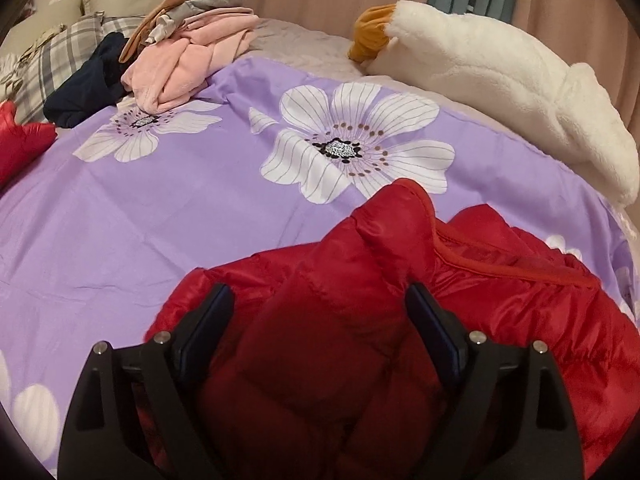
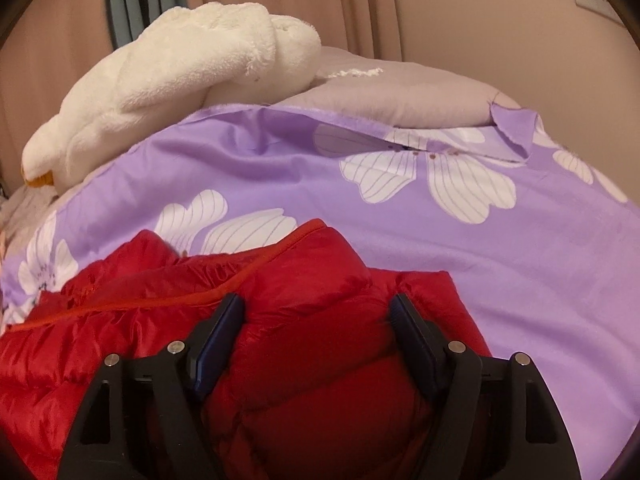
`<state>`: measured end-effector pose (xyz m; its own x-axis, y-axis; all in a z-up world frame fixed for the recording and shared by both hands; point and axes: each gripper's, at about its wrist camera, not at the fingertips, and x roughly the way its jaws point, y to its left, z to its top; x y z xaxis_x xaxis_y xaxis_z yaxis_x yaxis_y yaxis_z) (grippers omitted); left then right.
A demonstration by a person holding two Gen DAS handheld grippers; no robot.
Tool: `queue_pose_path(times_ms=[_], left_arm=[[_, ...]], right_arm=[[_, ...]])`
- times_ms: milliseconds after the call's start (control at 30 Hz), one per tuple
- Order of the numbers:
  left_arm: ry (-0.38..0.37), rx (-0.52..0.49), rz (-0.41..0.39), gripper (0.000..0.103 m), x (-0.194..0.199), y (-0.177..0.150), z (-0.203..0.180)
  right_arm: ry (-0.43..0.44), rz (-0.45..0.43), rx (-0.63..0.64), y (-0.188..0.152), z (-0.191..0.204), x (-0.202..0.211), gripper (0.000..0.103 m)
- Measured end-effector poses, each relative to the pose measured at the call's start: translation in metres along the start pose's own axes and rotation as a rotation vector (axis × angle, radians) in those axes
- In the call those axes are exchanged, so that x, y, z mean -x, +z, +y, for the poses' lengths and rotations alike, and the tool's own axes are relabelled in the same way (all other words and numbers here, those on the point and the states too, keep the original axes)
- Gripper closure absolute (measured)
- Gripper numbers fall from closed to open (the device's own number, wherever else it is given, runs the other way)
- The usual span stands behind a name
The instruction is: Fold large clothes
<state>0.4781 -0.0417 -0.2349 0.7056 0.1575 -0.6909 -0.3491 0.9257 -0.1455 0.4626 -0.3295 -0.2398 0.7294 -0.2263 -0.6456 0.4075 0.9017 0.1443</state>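
Note:
A red puffer jacket (image 1: 500, 280) lies bunched on the purple flowered bed cover (image 1: 180, 220), at the near edge of both views. In the left wrist view my left gripper (image 1: 320, 296) has a thick fold of the jacket filling the gap between its pads, and the fold rises in a ridge beyond the fingertips. In the right wrist view the same jacket (image 2: 120, 312) spreads to the left. My right gripper (image 2: 318, 304) holds another padded fold, which bulges between both blue pads. The jacket's lower part is hidden under the grippers.
A white fleece garment (image 1: 500, 80) (image 2: 180, 68) lies along the bed's far side, with a mustard piece (image 1: 372, 36) beside it. At the back left are a pile of pink and grey clothes (image 1: 188, 52), a navy garment (image 1: 84, 92) and a plaid pillow (image 1: 60, 60). More red fabric (image 1: 20, 144) shows at the left edge.

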Motion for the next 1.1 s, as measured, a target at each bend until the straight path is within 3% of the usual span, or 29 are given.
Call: queue_pose_path(times_ms=[100, 133, 167, 233, 300, 367, 467, 567, 700, 767, 833, 867, 900, 933, 1000, 1100], left_arm=[[-0.086, -0.031, 0.067, 0.014, 0.026, 0.005, 0.021], [-0.111, -0.006, 0.049, 0.013, 0.043, 0.006, 0.036], [-0.086, 0.026, 0.023, 0.014, 0.059, 0.006, 0.049], [-0.046, 0.094, -0.029, 0.004, 0.087, 0.005, 0.074], [-0.082, 0.172, -0.048, 0.000, 0.112, -0.005, 0.103], [-0.141, 0.198, 0.049, 0.000, 0.117, -0.021, 0.119], [-0.256, 0.208, 0.180, 0.000, 0.110, -0.051, 0.126], [-0.265, 0.198, 0.280, 0.001, 0.093, -0.080, 0.123], [-0.265, 0.071, 0.224, 0.003, 0.092, -0.090, 0.102], [-0.286, 0.044, 0.203, 0.019, 0.089, -0.091, 0.088], [-0.305, 0.103, 0.190, 0.035, 0.083, -0.089, 0.082], [-0.304, 0.148, 0.183, 0.040, 0.080, -0.087, 0.085], [-0.309, 0.181, 0.178, 0.052, 0.079, -0.085, 0.085], [-0.310, 0.203, 0.176, 0.060, 0.078, -0.084, 0.084], [-0.282, 0.202, 0.161, 0.067, 0.082, -0.084, 0.080], [-0.258, 0.158, 0.137, 0.074, 0.090, -0.080, 0.079]], right_arm=[[0.035, 0.042, 0.038, 0.001, -0.009, 0.030, 0.028], [0.058, 0.019, 0.042, 0.000, -0.015, 0.050, 0.028], [0.060, -0.005, 0.057, 0.000, -0.019, 0.065, 0.025], [0.005, -0.065, 0.098, -0.003, -0.028, 0.101, 0.014], [-0.021, -0.096, 0.082, -0.010, -0.041, 0.127, 0.003], [-0.001, -0.092, 0.045, -0.020, -0.056, 0.143, 0.003], [0.060, 0.006, 0.008, -0.044, -0.070, 0.146, 0.003], [0.070, 0.075, -0.027, -0.066, -0.076, 0.135, 0.003], [0.108, 0.159, -0.104, -0.089, -0.087, 0.110, 0.003], [0.157, 0.173, -0.161, -0.098, -0.090, 0.098, 0.003], [0.155, 0.107, -0.171, -0.100, -0.087, 0.097, 0.003], [0.152, 0.100, -0.161, -0.099, -0.084, 0.096, 0.014], [0.180, 0.087, -0.138, -0.097, -0.078, 0.095, 0.046], [0.216, 0.080, -0.128, -0.095, -0.074, 0.095, 0.055], [0.214, 0.064, -0.112, -0.093, -0.068, 0.099, 0.071], [0.214, 0.049, -0.080, -0.092, -0.062, 0.109, 0.079]])
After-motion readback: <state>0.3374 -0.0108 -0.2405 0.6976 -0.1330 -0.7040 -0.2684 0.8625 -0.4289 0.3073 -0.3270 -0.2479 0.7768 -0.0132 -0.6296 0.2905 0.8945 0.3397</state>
